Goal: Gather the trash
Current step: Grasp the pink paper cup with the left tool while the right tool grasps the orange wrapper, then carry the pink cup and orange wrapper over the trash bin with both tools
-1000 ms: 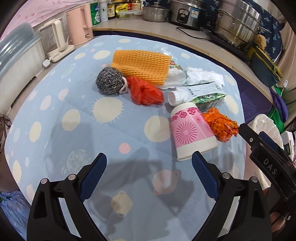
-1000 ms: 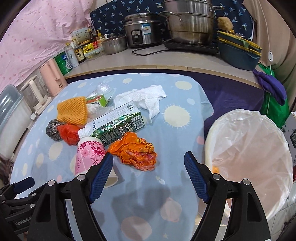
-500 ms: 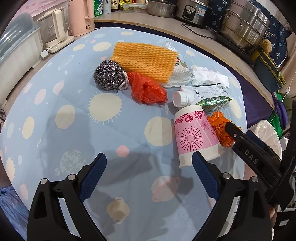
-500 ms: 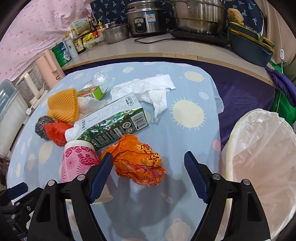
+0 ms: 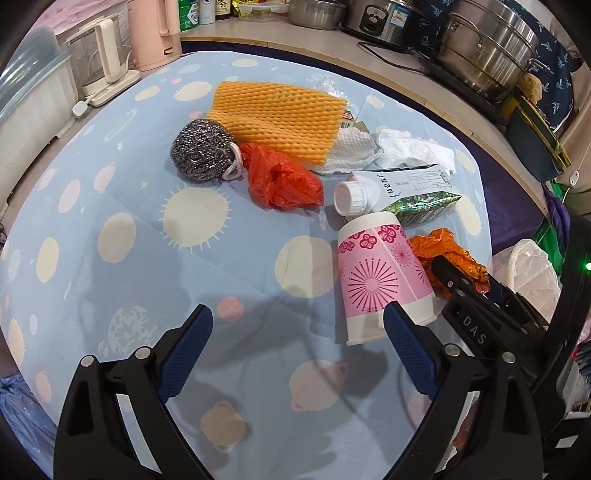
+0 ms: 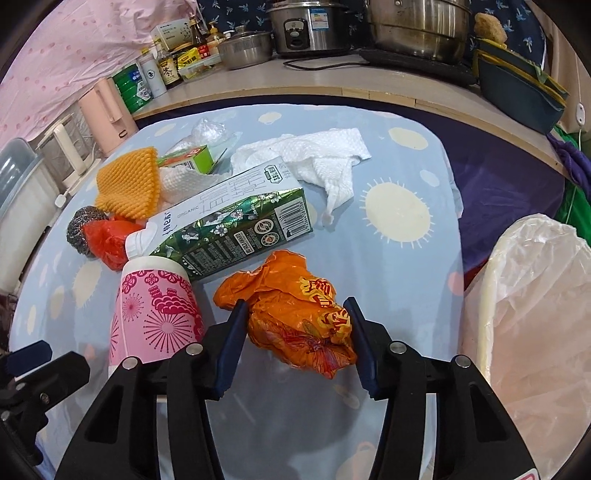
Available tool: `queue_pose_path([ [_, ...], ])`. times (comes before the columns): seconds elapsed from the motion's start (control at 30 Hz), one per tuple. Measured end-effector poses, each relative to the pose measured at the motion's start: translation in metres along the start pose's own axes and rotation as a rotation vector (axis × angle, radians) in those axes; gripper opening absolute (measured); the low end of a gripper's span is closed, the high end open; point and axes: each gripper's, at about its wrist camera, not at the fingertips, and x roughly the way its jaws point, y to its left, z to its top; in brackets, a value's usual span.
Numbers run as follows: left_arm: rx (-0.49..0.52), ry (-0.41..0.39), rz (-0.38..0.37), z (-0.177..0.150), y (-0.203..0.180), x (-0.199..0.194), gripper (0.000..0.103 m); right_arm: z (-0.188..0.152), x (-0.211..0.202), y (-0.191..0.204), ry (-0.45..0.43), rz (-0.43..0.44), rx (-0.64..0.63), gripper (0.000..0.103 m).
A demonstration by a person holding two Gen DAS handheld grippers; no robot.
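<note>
Trash lies on a blue patterned tablecloth (image 5: 110, 229). A crumpled orange wrapper (image 6: 299, 314) sits between the fingers of my right gripper (image 6: 295, 328), whose jaws stand close on both sides of it. An upturned pink paper cup (image 5: 376, 277) stands beside it, just ahead of the right finger of my left gripper (image 5: 295, 332), which is open and empty. A green milk carton (image 6: 236, 225), a red plastic bag (image 5: 280, 181), white paper towels (image 6: 314, 155) and an orange foam net (image 5: 280, 114) lie further back. A bin lined with a white bag (image 6: 535, 314) stands at the right.
A steel scourer (image 5: 201, 149) lies by the red bag. A small green box (image 6: 192, 158) sits behind the carton. Kettles (image 5: 147, 33), pots (image 6: 417, 26), a rice cooker (image 6: 306, 26) and bottles line the counter behind. A white plastic box (image 5: 22, 99) stands at far left.
My right gripper has moved forward and its jaws have narrowed around the orange wrapper. My left gripper has drifted forward towards the pink cup, still open.
</note>
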Motion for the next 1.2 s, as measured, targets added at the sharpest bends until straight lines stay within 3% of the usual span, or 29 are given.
queue_pose_path([
  [0.33,0.030,0.027,-0.060,0.003,-0.034,0.011,0.094,-0.006,-0.044,-0.028,-0.077,-0.037,0.061,0.049],
  [0.83,0.046,0.076,-0.015,0.011,-0.064,0.052,0.093,-0.016,-0.068,-0.060,-0.104,-0.092,0.129,0.049],
  [0.9,0.051,0.078,-0.019,0.009,-0.065,0.053,0.091,-0.017,-0.068,-0.061,-0.103,-0.091,0.133,0.049],
  [1.03,0.075,0.094,-0.027,0.005,-0.068,0.055,0.073,-0.021,-0.068,-0.061,-0.099,-0.086,0.136,0.049],
  [1.2,0.092,0.078,-0.026,-0.001,-0.071,0.047,0.069,-0.024,-0.072,-0.060,-0.100,-0.080,0.139,0.049],
])
